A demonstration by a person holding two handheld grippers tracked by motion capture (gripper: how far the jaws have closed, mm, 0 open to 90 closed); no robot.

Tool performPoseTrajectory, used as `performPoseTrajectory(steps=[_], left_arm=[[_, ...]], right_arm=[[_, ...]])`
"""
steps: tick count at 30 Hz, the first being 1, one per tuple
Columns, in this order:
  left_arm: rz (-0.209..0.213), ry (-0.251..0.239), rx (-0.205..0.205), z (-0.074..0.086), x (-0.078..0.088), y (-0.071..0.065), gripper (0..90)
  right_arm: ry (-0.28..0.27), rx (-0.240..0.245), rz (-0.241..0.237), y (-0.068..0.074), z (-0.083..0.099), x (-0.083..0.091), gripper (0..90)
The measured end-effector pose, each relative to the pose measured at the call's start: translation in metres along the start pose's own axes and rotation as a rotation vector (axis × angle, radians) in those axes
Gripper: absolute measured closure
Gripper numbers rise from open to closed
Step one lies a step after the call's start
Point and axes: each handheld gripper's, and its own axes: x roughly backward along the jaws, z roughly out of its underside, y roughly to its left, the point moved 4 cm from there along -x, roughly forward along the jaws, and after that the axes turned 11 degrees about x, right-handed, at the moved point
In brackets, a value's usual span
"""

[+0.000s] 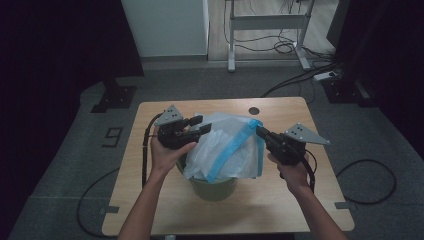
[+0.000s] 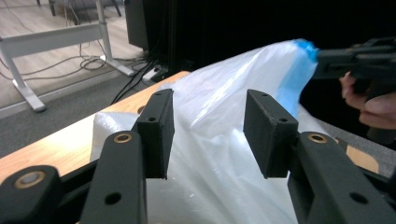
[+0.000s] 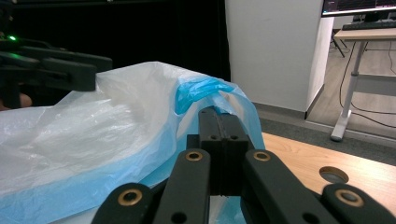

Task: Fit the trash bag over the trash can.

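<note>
A white plastic bag with a blue band along its rim lies draped over an olive-green bin at the middle of the table. At the bag's left side my left gripper stands open. In the left gripper view the bag shows in the gap between the jaws of my left gripper, and the pads are not pressing on it. My right gripper is shut on the blue rim at the bag's right corner and holds it up. In the right gripper view its jaws are closed tight.
The wooden table has a round cable hole near its far edge. Behind it stand a white cabinet and a white desk frame, with cables on the floor. A black stand is at the far left.
</note>
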Motion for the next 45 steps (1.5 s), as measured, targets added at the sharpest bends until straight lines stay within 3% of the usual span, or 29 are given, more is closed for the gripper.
performPoseTrajectory(steps=[3,4,6,9,13,17,22,32,45], left_arm=[[-0.003,0.016,-0.005,0.002,-0.003,0.001,58.8],[0.004,0.021,-0.007,0.003,-0.005,0.001,68.3],[0.004,0.021,-0.013,0.004,-0.005,0.000,73.2],[-0.009,0.006,-0.021,0.004,-0.004,0.000,90.0],[-0.016,-0.034,-0.011,0.002,0.001,0.001,90.0],[0.008,-0.099,0.032,-0.001,0.011,0.004,90.0],[-0.015,-0.150,0.062,-0.001,0.023,0.012,90.0],[-0.047,-0.188,0.117,0.010,0.043,0.027,90.0],[-0.073,-0.255,0.153,0.032,0.080,0.035,90.0]], right_arm=[[-0.001,0.000,-0.001,0.000,0.000,0.000,89.6],[0.000,0.001,-0.001,-0.001,-0.001,0.000,89.5],[-0.001,0.002,-0.001,-0.001,-0.001,0.000,89.5],[-0.001,0.003,0.002,0.000,-0.001,0.000,89.5],[0.012,0.002,0.013,-0.002,0.000,0.000,89.5],[0.022,-0.009,0.021,-0.004,0.003,0.001,89.5],[0.024,-0.018,0.025,-0.005,0.006,0.002,89.6],[0.028,-0.024,0.032,-0.011,0.014,0.012,89.5],[0.028,-0.024,0.087,-0.030,0.014,0.034,89.5]])
